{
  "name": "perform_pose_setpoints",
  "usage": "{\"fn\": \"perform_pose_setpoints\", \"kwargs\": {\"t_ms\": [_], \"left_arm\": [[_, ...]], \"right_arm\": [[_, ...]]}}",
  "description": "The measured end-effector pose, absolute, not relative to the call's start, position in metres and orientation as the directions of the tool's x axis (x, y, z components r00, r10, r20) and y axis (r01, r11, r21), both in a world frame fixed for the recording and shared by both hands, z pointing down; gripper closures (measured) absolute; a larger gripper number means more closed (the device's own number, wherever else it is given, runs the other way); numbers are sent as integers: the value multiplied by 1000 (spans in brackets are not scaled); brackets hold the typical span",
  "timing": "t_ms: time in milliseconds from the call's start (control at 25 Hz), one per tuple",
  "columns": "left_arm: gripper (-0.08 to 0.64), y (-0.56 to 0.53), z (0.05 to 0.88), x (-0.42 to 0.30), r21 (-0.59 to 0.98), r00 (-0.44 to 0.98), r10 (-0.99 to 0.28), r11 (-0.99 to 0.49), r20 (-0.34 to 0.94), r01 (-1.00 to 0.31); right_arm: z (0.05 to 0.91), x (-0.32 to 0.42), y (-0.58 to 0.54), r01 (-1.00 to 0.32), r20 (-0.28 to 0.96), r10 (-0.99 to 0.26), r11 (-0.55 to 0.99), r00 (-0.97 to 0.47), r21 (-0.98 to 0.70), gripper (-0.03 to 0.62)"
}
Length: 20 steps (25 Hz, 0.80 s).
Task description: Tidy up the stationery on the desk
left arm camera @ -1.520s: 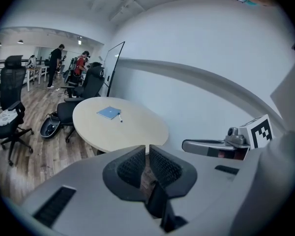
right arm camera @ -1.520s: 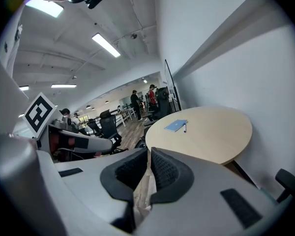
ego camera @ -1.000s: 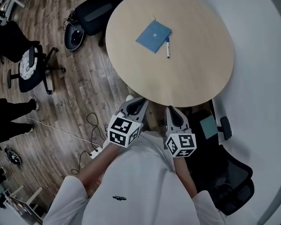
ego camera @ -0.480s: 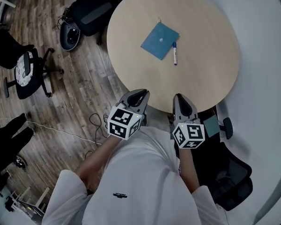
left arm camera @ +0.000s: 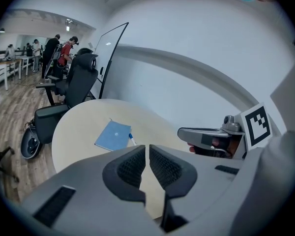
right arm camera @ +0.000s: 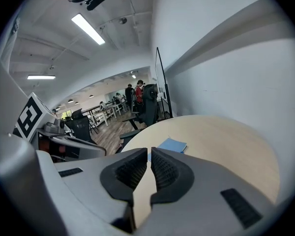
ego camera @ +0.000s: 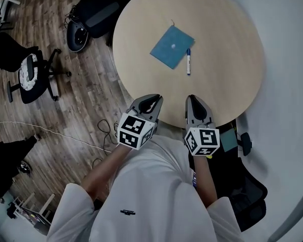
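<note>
Stationery lies mid-desk: a flat blue square notebook (ego camera: 172,46) at about 9 o'clock of the round pale wooden desk's (ego camera: 232,84) centre, with a slim white pen with a blue cap (ego camera: 188,61) just beside its 4 o'clock corner. The pen's long axis runs 12-to-6, cap toward 12. The left gripper (ego camera: 151,101) and right gripper (ego camera: 194,103) hover clenched and empty at the 6 o'clock rim — tidying looks not yet begun.

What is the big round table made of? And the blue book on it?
The round beige table looks like smooth matte wood laminate: even colour, no glare. The flat blue notebook seems thin card or paper, probably; its cover lies flat.
</note>
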<state>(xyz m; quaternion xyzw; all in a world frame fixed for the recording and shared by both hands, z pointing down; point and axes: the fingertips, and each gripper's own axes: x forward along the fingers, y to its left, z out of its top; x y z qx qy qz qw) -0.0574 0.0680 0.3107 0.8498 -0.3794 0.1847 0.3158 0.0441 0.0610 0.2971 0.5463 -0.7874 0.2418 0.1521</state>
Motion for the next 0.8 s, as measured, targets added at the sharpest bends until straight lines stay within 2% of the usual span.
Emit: {"fn": "perform_pose_setpoints", "kwargs": {"t_ms": [480, 800], "left_arm": [[523, 12, 360, -19, 373, 586, -503, -465, 636, -803], [523, -18, 405, -9, 406, 574, -487, -413, 658, -815]], "right_arm": [[348, 67, -6, -890, 550, -701, 379, -455, -254, 545], [385, 68, -42, -875, 561, -672, 381, -484, -299, 545]]}}
